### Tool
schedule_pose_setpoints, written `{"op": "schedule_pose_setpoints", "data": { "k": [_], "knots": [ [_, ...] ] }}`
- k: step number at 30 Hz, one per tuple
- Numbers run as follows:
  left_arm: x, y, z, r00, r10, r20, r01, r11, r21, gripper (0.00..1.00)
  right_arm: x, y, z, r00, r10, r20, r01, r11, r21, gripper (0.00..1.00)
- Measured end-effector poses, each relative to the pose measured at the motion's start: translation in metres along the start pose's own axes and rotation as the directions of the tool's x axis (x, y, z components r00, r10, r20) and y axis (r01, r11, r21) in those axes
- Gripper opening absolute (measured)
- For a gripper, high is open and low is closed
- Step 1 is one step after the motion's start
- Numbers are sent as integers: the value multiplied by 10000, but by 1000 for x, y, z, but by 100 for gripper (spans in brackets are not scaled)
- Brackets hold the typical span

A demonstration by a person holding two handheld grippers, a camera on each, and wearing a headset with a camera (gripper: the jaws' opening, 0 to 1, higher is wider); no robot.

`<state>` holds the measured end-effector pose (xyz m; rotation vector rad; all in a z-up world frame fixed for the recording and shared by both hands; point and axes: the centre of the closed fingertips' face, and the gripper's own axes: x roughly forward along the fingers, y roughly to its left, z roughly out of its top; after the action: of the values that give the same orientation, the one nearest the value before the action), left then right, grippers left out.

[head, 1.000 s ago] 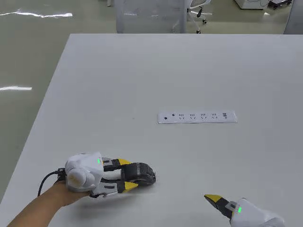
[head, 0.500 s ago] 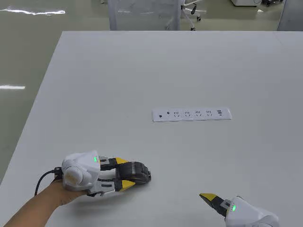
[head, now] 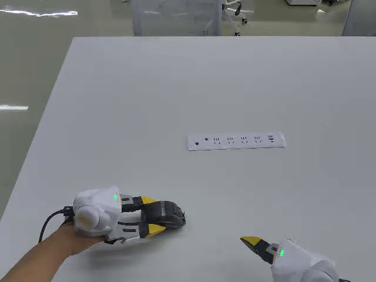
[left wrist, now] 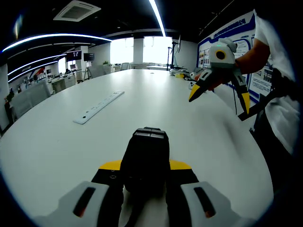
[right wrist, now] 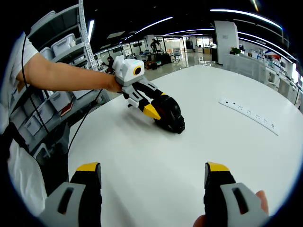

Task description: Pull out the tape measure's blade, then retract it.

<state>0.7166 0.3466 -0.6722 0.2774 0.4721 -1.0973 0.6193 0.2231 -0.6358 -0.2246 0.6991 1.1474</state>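
White tabletop [head: 176, 88] runs across the head view, with a pale green floor [head: 29, 59] to the left and the base of an office chair [head: 235, 12] past the far edge. At the near left, a person's hand [head: 73, 235] holds the left gripper [head: 151, 215] low over the table, a dark cable [head: 50, 220] trailing behind it. Its yellow-tipped jaws are clamped on the tape measure [head: 169, 214], one on each side of the black case, which rests on the table. In the left gripper view the case [left wrist: 147, 151] sits squarely between the two jaws, pointing away down the table. Farther back and near the middle, a white power strip [head: 236, 141] lies flat, well apart from both grippers. At the near right is the right gripper [right wrist: 152, 168]; its jaws stand wide apart and hold nothing, aimed towards the tape measure across a stretch of bare table.
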Motion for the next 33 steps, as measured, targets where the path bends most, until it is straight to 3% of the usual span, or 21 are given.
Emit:
{"op": "schedule_pose_setpoints", "data": {
  "k": [14, 24, 33],
  "knots": [
    [1, -1, 0, 10000, -88, 25, 88, 10000, -16, 30, 6, -9, 3, 9999, 75, 120, -73, 9999, -140, 88],
    [1, -1, -1, 9999, -129, 2, 129, 9999, 24, 30, 13, -26, 7, 9996, 127, 254, -112, 9981, -605, 82],
    [1, -1, -1, 9999, -137, -72, 137, 9999, 22, 30, 20, -36, 18, 9967, 532, 605, -465, 9931, -1076, 73]
  ]
}}
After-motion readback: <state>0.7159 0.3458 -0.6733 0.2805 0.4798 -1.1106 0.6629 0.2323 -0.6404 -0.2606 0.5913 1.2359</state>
